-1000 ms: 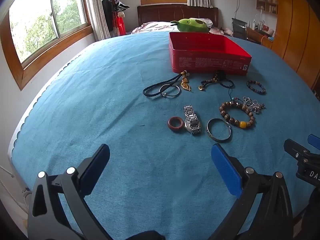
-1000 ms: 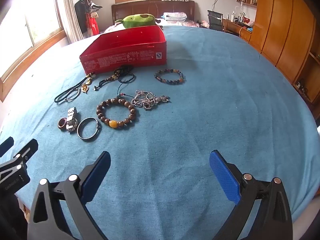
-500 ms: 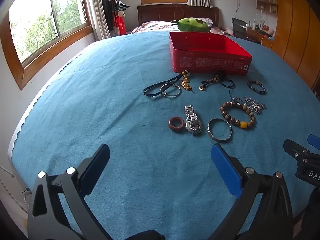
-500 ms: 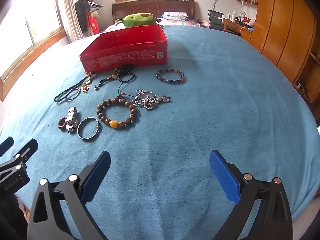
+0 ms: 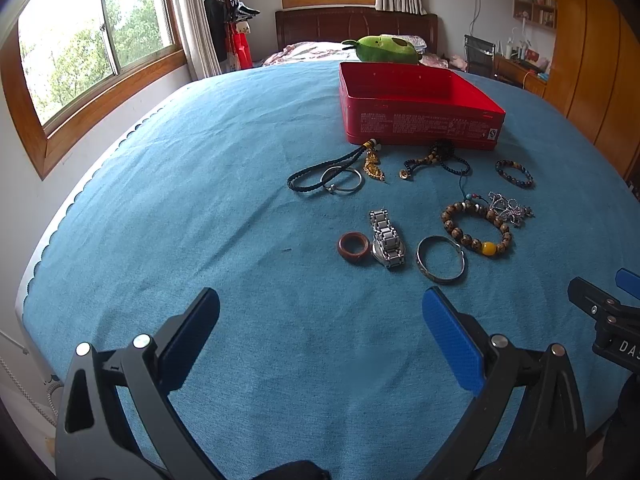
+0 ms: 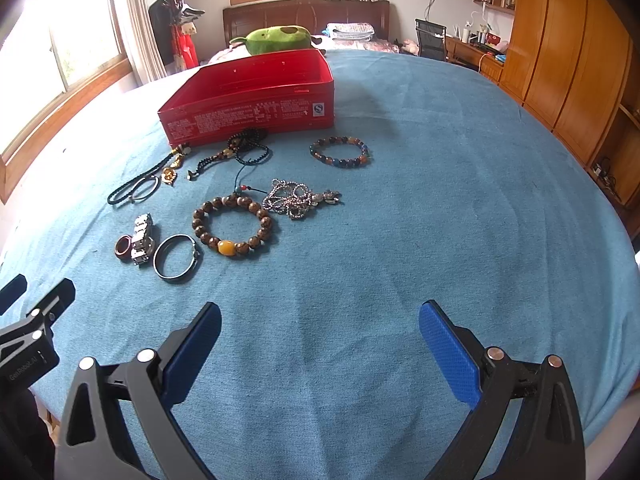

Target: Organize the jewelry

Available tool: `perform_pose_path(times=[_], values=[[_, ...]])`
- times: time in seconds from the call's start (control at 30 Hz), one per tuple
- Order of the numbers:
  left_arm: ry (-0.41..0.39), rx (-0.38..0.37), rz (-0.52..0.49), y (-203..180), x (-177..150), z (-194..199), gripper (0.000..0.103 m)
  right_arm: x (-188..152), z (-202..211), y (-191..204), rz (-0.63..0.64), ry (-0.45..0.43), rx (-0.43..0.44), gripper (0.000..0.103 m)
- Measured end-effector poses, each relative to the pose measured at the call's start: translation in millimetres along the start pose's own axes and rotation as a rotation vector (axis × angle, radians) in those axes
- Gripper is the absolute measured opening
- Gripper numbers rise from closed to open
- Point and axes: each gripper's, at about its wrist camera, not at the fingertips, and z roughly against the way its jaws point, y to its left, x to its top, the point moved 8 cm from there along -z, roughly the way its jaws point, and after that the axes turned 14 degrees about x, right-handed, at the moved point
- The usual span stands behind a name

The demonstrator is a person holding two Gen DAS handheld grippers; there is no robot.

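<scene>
An open red box (image 5: pixel 416 108) (image 6: pixel 256 96) stands on the blue cloth, with jewelry spread in front of it. Nearest lie a brown ring (image 5: pixel 353 245) (image 6: pixel 123 246), a steel watch (image 5: pixel 387 239) (image 6: pixel 142 237), a silver bangle (image 5: pixel 441 258) (image 6: pixel 176 257) and a wooden bead bracelet (image 5: pixel 476 229) (image 6: pixel 233 225). Farther back are a silver chain (image 5: pixel 508 207) (image 6: pixel 298 199), a dark bead bracelet (image 5: pixel 514 173) (image 6: pixel 340 152), a black cord with a ring (image 5: pixel 326 174) (image 6: pixel 134 189) and a black bead strand (image 5: pixel 438 156) (image 6: pixel 240 151). My left gripper (image 5: pixel 320 312) and right gripper (image 6: pixel 320 324) hover open and hold nothing.
A green plush toy (image 5: pixel 384 49) (image 6: pixel 278 39) lies behind the box. The cloth's near edge runs just under both grippers. Wooden wardrobes (image 6: pixel 568 52) line the right side, windows (image 5: pixel 92 44) the left. Bare cloth stretches right of the jewelry.
Both views have shifted slightly, so the jewelry sits a little lower in frame; both grippers have crept forward. Nothing was picked up or moved.
</scene>
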Motion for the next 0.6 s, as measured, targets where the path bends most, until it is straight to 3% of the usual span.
perform_pose_path(times=[0.6], values=[[0.002,0.0,0.0,-0.1,-0.2,0.0,0.1,-1.2,-1.2,-0.5,-0.003,0.003,0.002,0.099]])
